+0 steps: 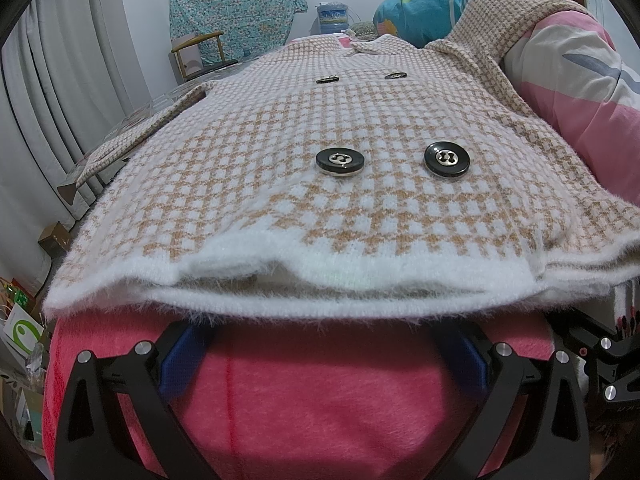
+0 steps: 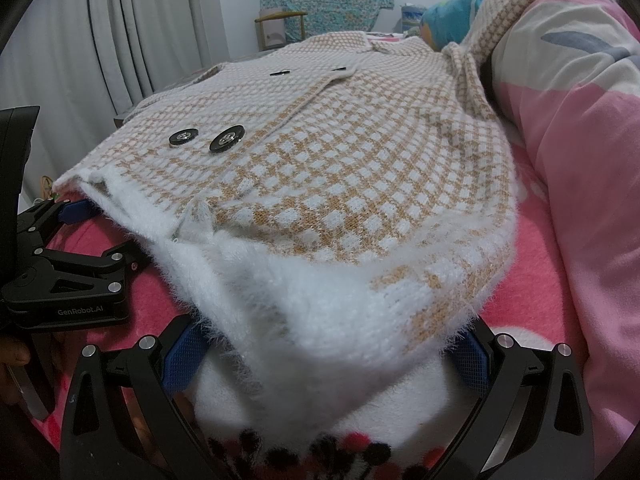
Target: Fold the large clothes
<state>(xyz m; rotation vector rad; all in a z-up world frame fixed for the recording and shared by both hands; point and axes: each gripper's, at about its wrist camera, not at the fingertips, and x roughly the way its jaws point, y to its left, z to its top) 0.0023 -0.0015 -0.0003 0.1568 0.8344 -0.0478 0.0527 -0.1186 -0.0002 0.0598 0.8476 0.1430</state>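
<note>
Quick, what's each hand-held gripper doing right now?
Left hand-held gripper: open, holding nothing.
Right hand-held gripper: open, white hem between its fingers.

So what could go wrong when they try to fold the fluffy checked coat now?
1. Both the left hand-held gripper and the right hand-held gripper are open at the coat's white hem; its layers gape, so they might catch only the top one.
2. One sleeve lies up on the pink quilt and may drag.

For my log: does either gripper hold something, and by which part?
Nothing is clamped. Both the left gripper and right gripper are open at the cardigan's white hem.
</note>
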